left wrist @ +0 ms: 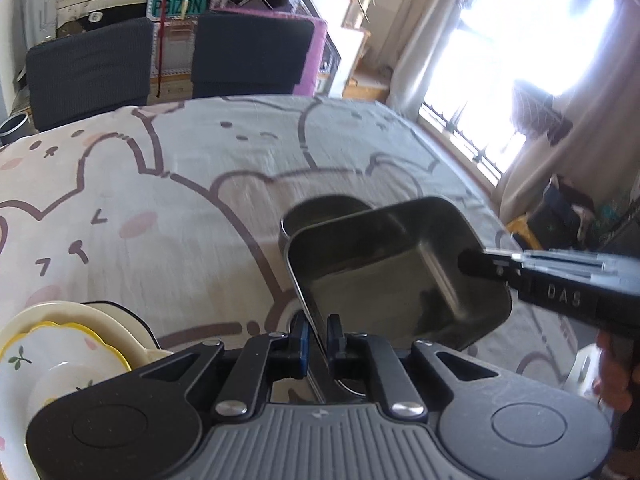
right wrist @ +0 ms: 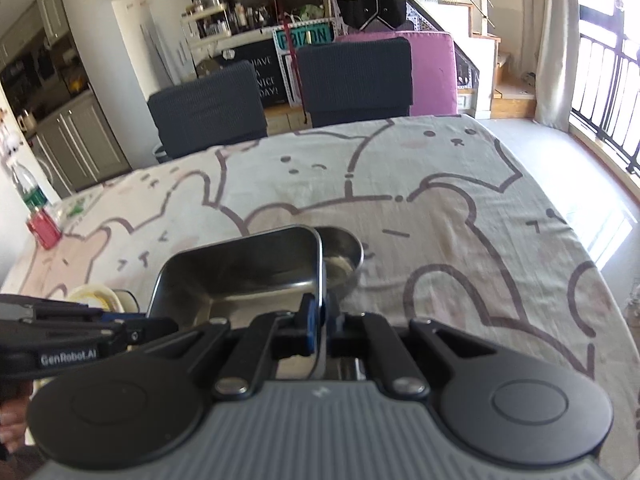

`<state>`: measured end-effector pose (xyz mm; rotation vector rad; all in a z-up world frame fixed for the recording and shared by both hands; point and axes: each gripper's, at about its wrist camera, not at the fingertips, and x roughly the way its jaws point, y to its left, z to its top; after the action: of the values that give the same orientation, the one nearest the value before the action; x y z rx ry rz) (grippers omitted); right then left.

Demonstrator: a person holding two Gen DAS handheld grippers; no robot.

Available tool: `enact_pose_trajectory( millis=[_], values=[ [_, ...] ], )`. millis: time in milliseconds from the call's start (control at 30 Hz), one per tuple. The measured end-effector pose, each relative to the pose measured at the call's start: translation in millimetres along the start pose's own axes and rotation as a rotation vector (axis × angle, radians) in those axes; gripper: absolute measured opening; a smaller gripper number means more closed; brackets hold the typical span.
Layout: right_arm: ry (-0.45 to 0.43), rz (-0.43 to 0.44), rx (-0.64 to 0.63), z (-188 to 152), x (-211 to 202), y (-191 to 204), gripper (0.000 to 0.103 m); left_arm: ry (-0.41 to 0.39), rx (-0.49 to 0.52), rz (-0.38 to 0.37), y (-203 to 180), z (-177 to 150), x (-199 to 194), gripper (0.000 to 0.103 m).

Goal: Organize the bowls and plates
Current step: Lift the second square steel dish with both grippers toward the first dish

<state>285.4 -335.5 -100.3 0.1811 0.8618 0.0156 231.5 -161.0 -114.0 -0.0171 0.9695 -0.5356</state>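
My left gripper (left wrist: pixel 318 334) and right gripper (right wrist: pixel 322 316) both pinch opposite rims of the square metal tray (left wrist: pixel 400 272), held tilted just ahead of my fingers, above a round metal bowl (right wrist: pixel 344 252) beyond them.

Silver tray (left wrist: pixel 400 264), bear-patterned tablecloth (left wrist: pixel 200 184)

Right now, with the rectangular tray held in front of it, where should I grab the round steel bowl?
Probably pinch the round steel bowl by its thin upright rim, one claw finger inside, one outside, coming down over its far side. The rectangular tray hangs across its near edge; the far rim shows clear in both views.
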Motion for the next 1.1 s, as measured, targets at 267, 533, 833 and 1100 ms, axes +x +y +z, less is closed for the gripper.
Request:
enact_pose_trajectory(
  millis=[267, 533, 833, 1100],
  values=[
    [0.065, -0.049, -0.053, -14, 5, 3, 0.006, 0.069, 0.028, 0.007, -2, -7, 15, 0.01],
    [0.102, -0.068, -0.105, -16, 8, 9, 0.006, 0.119, 0.05, 0.032, -5, -13, 25, 0.01],
    [0.166, -0.107, -0.141, -20, 15, 12, 0.007, 0.154, 0.104, 0.043, -12, -17, 34, 0.012],
    [0.206, -0.114, -0.159, -21, 22, 15, 0.008, 0.173, 0.133, 0.051, -12, -21, 38, 0.013]
  ],
)
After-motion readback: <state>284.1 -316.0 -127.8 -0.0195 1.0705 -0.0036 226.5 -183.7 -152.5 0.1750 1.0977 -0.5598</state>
